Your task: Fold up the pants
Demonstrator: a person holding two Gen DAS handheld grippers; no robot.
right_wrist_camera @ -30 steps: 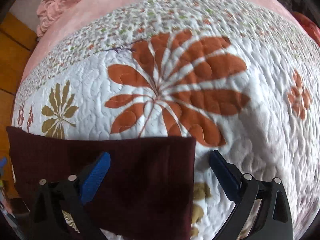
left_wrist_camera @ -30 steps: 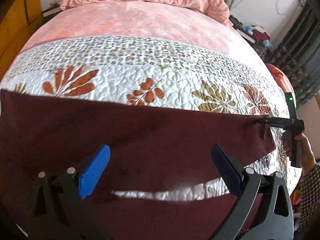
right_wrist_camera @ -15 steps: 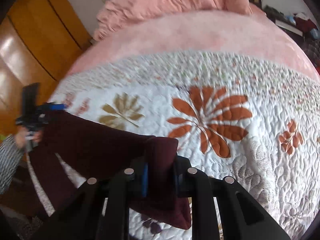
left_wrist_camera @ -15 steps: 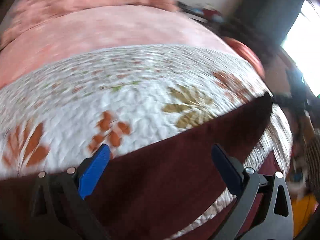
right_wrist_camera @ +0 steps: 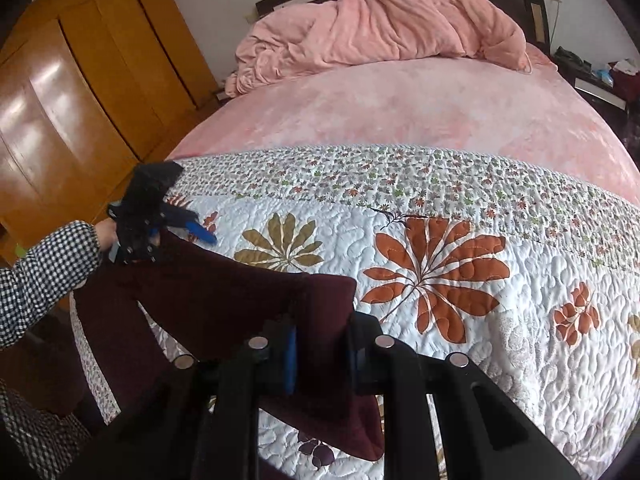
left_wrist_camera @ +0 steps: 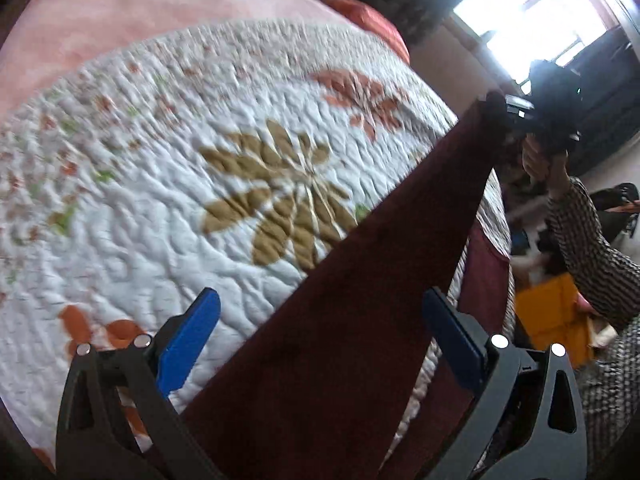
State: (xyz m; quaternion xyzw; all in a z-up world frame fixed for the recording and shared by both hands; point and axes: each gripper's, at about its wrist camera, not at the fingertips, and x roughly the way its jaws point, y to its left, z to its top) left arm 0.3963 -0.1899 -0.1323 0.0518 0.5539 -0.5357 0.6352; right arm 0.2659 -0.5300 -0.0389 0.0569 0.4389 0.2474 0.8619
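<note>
- Maroon pants [right_wrist_camera: 224, 292] lifted off the quilt [right_wrist_camera: 460, 240], stretched as a band between the two claws; lower part hangs over the bed's near edge.
- Right claw [right_wrist_camera: 320, 356]: pads together, clamped on one end of the pants; a cloth flap sticks up ahead of the pads, more drapes below onto the quilt.
- Left claw [left_wrist_camera: 320, 344]: blue pads [left_wrist_camera: 188, 340] apart in its own view, pants running between and under them w/o visible pinch. From the right wrist view the left claw [right_wrist_camera: 200, 234] sits at the far-left end of the band, blue tips poking past the cloth; actual grip there can't be told.
- Left arm in a checked sleeve [right_wrist_camera: 44, 272], reaching in from the left, wrist roughly level w/ the cloth.
- Ahead of the right claw: open quilt, then pink sheet [right_wrist_camera: 420, 112], bunched pink blanket [right_wrist_camera: 380, 28] by the headboard.
- Left of the left claw: wooden wardrobe [right_wrist_camera: 72, 112], near the bed edge.
</note>
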